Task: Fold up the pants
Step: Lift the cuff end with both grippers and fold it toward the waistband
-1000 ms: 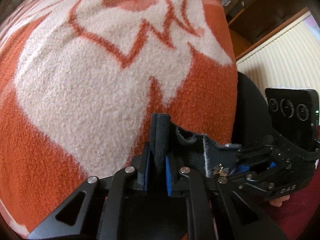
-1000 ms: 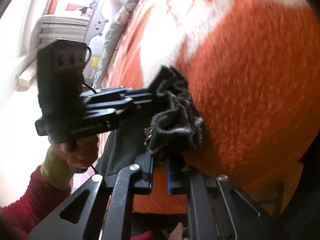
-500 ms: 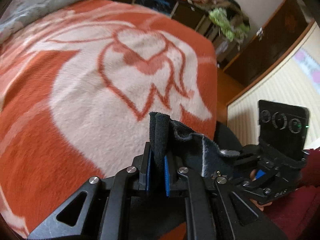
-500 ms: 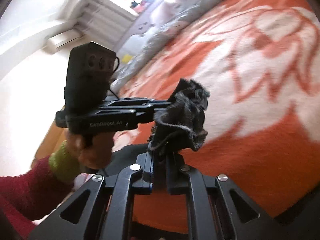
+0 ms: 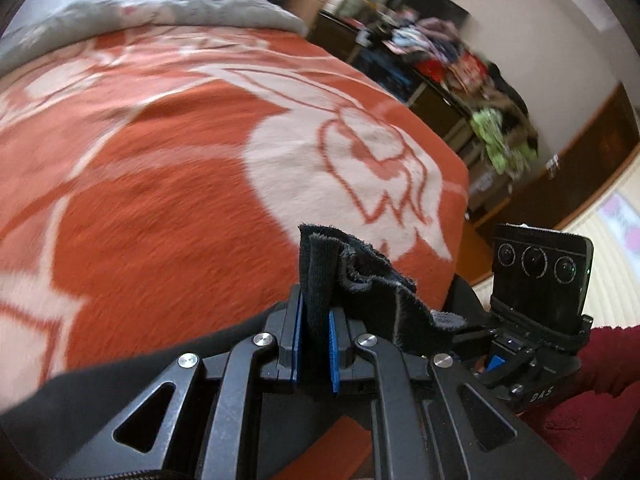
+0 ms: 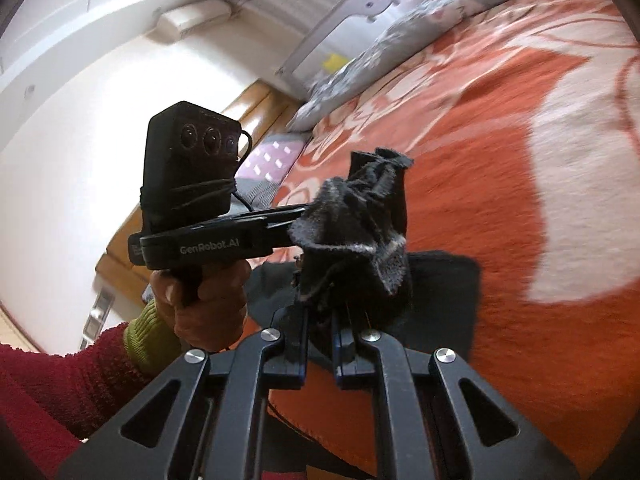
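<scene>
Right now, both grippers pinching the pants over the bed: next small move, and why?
Probably lower both grippers toward the orange blanket. The left gripper and right gripper each clamp bunched black pants, held close together above it.

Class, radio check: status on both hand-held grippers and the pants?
Left hand-held gripper and right hand-held gripper shut on pants. Pants held above the blanket. Nothing in the way.

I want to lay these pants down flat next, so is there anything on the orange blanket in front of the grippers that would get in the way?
Nothing visible does. Both the left gripper and the right gripper are shut on the black pants, held above the orange blanket. The stretch ahead looks bare; the grey bedding lies only at its far end.
</scene>
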{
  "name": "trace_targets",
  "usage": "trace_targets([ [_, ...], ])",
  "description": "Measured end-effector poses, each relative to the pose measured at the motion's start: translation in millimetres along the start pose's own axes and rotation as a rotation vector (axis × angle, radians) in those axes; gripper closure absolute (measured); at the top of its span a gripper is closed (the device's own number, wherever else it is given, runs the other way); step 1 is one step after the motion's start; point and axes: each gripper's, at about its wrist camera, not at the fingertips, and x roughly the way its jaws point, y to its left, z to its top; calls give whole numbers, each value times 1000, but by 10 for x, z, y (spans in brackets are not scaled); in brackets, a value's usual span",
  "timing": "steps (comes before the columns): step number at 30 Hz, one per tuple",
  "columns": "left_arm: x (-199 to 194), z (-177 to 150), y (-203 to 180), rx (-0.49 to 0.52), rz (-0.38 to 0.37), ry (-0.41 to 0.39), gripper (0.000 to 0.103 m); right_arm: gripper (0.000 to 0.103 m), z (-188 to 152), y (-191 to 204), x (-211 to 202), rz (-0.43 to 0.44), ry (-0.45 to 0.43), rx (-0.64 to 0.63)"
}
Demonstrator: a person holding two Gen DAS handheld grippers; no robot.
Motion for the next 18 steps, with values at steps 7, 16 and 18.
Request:
trace_targets([
  [7, -68, -391, 480, -137, 30, -38, 94, 92, -18, 36, 523, -35, 90, -58],
  [16, -18, -720, 824, -282, 29, -84, 93, 90, -76, 6, 870, -76, 175, -94],
  [18, -27, -763, 865, -300, 41, -89, 92, 89, -79, 22, 908, -82, 188, -96],
])
